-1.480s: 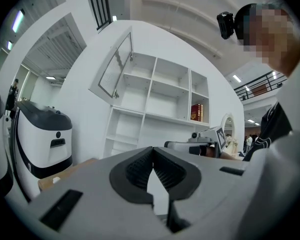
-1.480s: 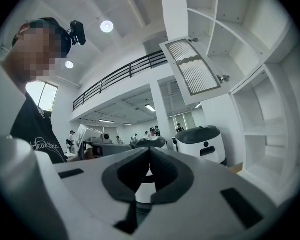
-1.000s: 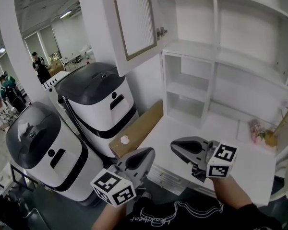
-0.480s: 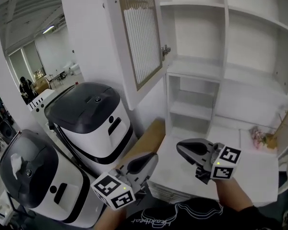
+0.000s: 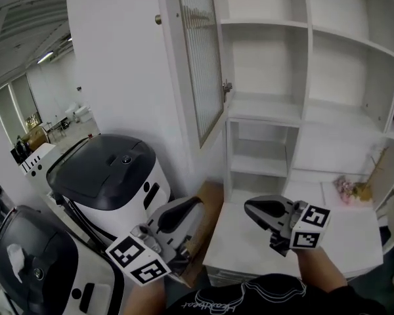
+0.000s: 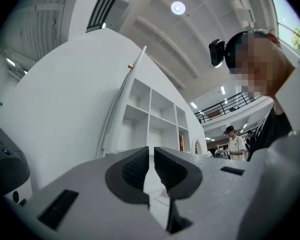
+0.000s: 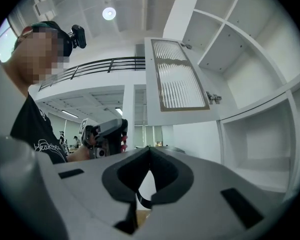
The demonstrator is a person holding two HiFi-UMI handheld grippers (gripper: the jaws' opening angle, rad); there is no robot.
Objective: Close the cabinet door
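Note:
The white cabinet door (image 5: 200, 58) with a ribbed glass pane stands open, swung out to the left of the shelf cabinet (image 5: 295, 97). A small knob (image 5: 158, 20) sits on its outer side. My left gripper (image 5: 187, 207) is low and left of the door, apart from it, and points up toward it. Its jaws are shut but for a thin slit, with nothing in them (image 6: 151, 151). My right gripper (image 5: 255, 209) hovers over the white counter below the shelves, shut and empty (image 7: 149, 151). The door (image 7: 177, 84) hangs above it.
Two white machines with black lids (image 5: 111, 169) (image 5: 26, 268) stand left of the cabinet. A brown board (image 5: 209, 195) leans at the edge of the counter (image 5: 243, 241). Dried flowers (image 5: 354, 189) lie at the back right. A person (image 6: 235, 141) stands far off.
The view has swung up toward the cabinet, so the door now fills more of the picture and stays open. My left gripper has drifted left; the right has barely shifted.

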